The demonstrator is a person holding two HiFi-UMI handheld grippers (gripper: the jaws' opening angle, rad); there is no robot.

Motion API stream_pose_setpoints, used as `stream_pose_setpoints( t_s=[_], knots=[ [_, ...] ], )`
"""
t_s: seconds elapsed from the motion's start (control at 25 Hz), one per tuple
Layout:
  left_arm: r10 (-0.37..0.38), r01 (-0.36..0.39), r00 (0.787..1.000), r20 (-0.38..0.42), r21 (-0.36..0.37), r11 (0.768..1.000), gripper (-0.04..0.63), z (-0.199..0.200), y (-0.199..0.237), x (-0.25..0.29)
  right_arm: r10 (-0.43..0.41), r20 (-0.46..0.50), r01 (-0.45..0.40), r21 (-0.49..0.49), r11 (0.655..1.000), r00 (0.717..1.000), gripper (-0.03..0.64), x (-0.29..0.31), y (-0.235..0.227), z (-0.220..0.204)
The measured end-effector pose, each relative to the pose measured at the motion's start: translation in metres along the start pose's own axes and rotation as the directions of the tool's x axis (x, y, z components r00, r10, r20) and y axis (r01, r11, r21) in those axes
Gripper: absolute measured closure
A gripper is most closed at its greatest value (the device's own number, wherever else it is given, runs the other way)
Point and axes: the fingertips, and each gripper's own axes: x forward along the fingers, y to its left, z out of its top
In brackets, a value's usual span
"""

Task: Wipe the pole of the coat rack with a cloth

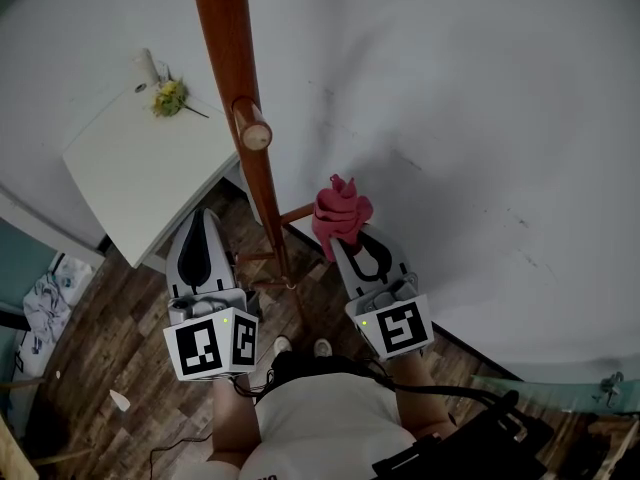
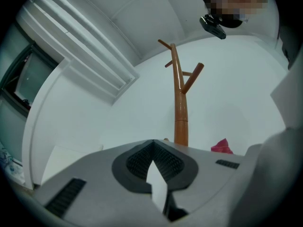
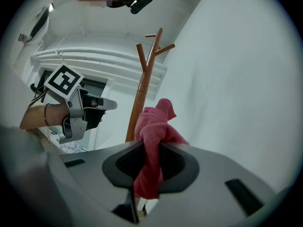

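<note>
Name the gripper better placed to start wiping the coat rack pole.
Right. The right gripper is shut on the pink cloth, close beside the pole; the left gripper is shut on nothing.

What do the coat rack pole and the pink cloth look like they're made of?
Pole: looks like wood, reddish-brown with a slight sheen, probably varnished; the peg shows a paler cut end. Cloth: soft matte pink fabric, possibly microfibre; it bunches into loose folds where the right tool pinches it.
</note>
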Motion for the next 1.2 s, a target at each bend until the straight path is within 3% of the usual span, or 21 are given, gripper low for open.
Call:
stream_pose_setpoints(
  t_s=[0.32,0.48,0.56,0.84,0.96,1.2],
  knots=[
    [0.010,-0.009,0.998,-0.054,0.019,1.000,0.586,-0.015,-0.004,-0.008,0.088,0.000,-0.088,0.026,0.996,0.996,0.535,0.002,0.022,-0.018],
    [0.037,-0.035,0.996,-0.078,0.029,0.999,0.586,-0.022,0.000,-0.014,0.188,-0.187,-0.206,-0.082,0.975,0.964,0.535,-0.004,0.038,-0.055],
    [0.052,-0.049,0.995,-0.083,0.034,0.998,0.586,-0.023,0.004,-0.017,0.210,-0.236,-0.235,-0.086,0.968,0.949,0.535,-0.003,0.045,-0.068],
    [0.096,-0.092,0.991,-0.091,0.040,0.995,0.586,-0.026,0.015,-0.024,0.242,-0.295,-0.267,-0.046,0.963,0.924,0.535,0.003,0.063,-0.100],
    [0.104,-0.101,0.991,-0.090,0.039,0.994,0.586,-0.025,0.020,-0.026,0.239,-0.296,-0.245,0.018,0.969,0.925,0.535,0.008,0.066,-0.112],
    [0.109,-0.106,0.990,-0.088,0.031,0.994,0.586,-0.025,0.026,-0.028,0.256,-0.354,-0.277,-0.011,0.961,0.900,0.535,0.017,0.074,-0.131]
  ],
)
